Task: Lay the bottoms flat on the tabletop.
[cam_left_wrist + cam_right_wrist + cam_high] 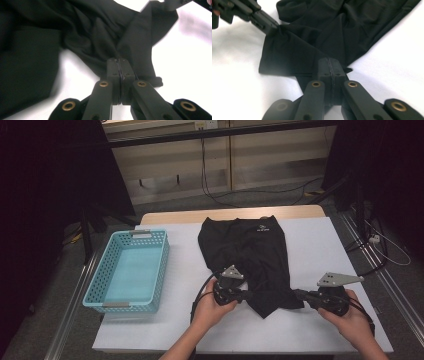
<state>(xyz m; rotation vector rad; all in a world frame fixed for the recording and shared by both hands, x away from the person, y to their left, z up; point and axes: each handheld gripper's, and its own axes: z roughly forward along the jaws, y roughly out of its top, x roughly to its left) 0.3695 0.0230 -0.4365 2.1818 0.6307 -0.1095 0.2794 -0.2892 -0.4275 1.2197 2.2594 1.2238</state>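
One black fabric garment [250, 255] at twelve o'clock, one turquoise perforated plastic basket [112, 255] at nine, two black two-jaw grippers: left [246, 296], right [299, 295], at six.

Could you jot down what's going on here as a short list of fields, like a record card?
Surface: white table top
Garment: black shorts, spread flat, near end bunched toward the person
Left gripper: shut on the near edge of the shorts
Right gripper: shut on the near corner of the shorts
Hands: left hand and right hand, one on each gripper
Container: light blue basket, left of the shorts, nothing in it
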